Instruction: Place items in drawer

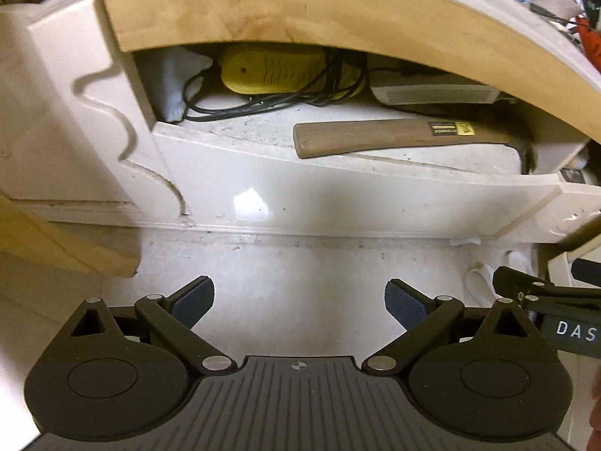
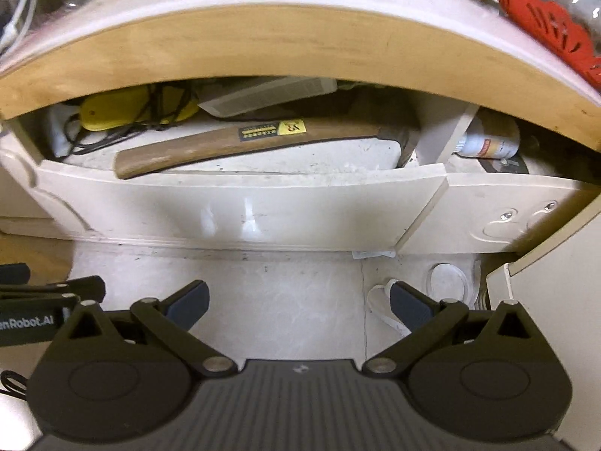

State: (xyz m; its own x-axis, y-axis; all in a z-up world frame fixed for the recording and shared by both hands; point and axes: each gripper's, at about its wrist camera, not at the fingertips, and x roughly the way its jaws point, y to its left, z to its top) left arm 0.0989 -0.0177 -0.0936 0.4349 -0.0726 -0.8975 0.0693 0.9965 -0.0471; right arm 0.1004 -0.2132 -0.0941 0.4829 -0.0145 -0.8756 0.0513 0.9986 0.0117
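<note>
The hammer [image 2: 240,141] lies inside the open drawer [image 2: 233,203]. Left gripper [image 1: 299,302] and right gripper [image 2: 299,302] hover wide open and empty (likely free to push the front squarely shut).

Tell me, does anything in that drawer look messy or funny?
Yes: the black cord sprawls in loose tangles around the yellow plastic device at the open white drawer's back, and the wooden-handled hammer lies slanted across it.
</note>
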